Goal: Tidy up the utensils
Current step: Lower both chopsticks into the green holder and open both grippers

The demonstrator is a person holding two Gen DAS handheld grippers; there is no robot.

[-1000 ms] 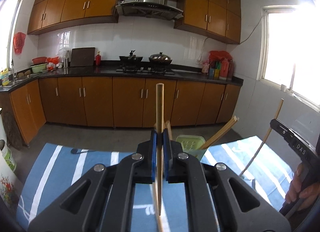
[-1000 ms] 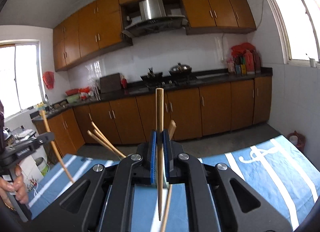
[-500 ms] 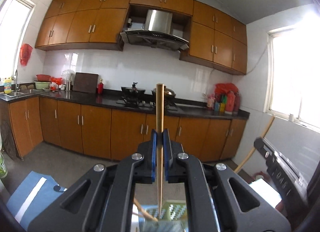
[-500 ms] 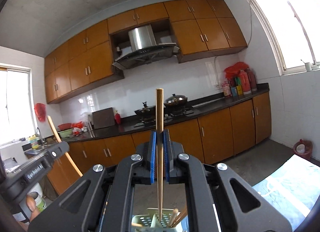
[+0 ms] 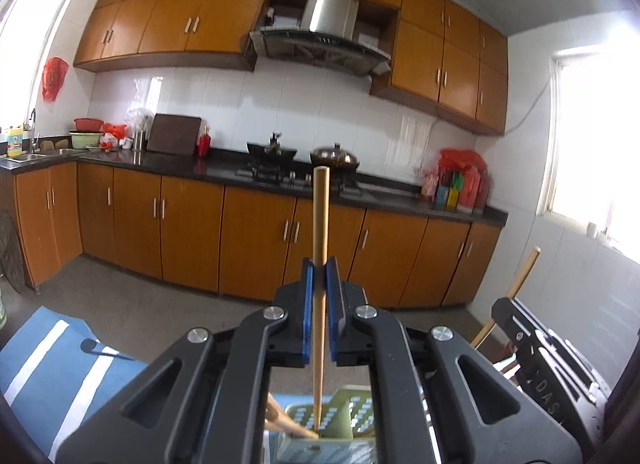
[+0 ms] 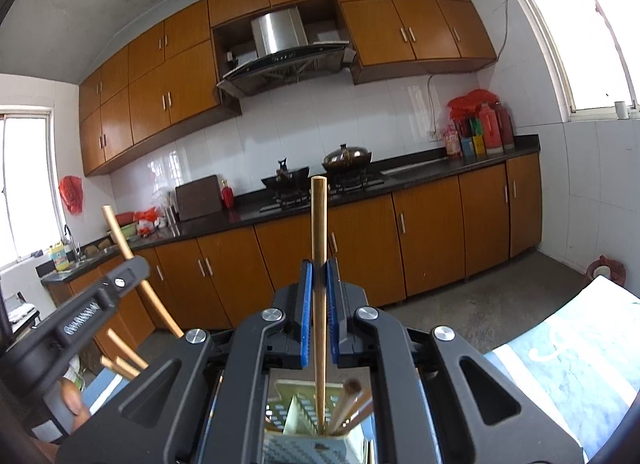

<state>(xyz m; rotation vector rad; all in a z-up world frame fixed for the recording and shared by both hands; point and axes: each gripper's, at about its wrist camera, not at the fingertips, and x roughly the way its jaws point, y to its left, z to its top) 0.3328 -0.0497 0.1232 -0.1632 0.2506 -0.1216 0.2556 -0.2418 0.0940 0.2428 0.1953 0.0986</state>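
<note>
My left gripper [image 5: 320, 276] is shut on an upright wooden chopstick [image 5: 321, 224]; its thin tip reaches down into a green perforated utensil holder [image 5: 352, 416] right below the jaws. My right gripper [image 6: 319, 276] is shut on a second wooden chopstick [image 6: 319, 224], whose tip also dips into the same green holder [image 6: 288, 412]. Other chopsticks [image 6: 352, 400] lean inside the holder. The right gripper's body [image 5: 536, 360] shows at the right of the left wrist view, and the left gripper's body [image 6: 80, 316] at the left of the right wrist view.
A blue cloth with white stripes [image 5: 52, 368] covers the table, with a dark spoon [image 5: 100, 348] lying on it at the left. Orange kitchen cabinets [image 5: 192, 232] and a black counter with a stove [image 5: 280, 168] stand beyond a bare floor. A hand [image 6: 72, 400] holds the left gripper.
Both grippers moved forward over the table to above the green holder, which now sits directly beneath the jaws. Both chopstick tips now point into the holder. Both grips stayed shut.
</note>
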